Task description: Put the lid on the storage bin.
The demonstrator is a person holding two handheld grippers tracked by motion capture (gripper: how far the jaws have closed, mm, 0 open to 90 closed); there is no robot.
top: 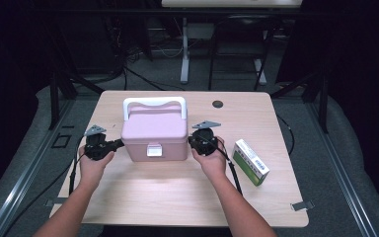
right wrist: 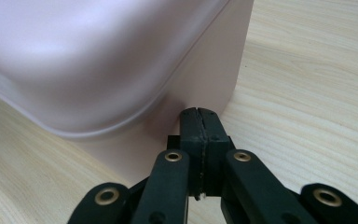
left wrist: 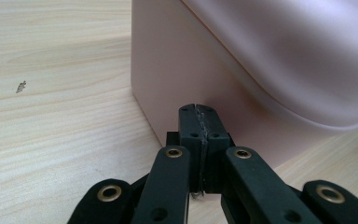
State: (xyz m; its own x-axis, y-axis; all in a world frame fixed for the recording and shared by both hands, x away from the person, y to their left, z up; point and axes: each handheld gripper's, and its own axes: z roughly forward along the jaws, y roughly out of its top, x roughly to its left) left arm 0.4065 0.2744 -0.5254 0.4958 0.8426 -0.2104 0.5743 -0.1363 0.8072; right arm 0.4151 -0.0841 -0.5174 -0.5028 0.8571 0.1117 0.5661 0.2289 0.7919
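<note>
- High view: we see a pale pink plastic box with a hinged lid, a white carry handle and a white front latch point(top: 154, 132) at the centre of the frame, standing upright on the light wooden table point(top: 177, 192).
- The left gripper point(top: 120, 143), black and held in the person's left hand point(top: 94, 165), sits left of centre; its tip meets the box's left wall, low down.
- The right gripper point(top: 190, 141), held in the right hand point(top: 212, 160), sits right of centre, its tip against the box's right wall. The box stands between the two.
- A green and white cardboard carton point(top: 250, 162) lies on the table at right of centre, well apart from the box, near the right hand.
- A small dark round disc point(top: 218, 104) sits in the table top, above and right of the box.
- Left gripper view: we note the left gripper's jaws clenched pad to pad at lower centre, nothing between them. The tip touches, or all but touches, the pink wall just right of the box's vertical corner. The lid's rounded rim overhangs at upper right. Bare wood grain fills the left.
- Right gripper view: the right gripper's jaws are likewise pressed together with nothing grasped, at lower centre. The tip stands against the pink wall near its corner; the lid's rim bulges across the upper left, wood grain at right.
</note>
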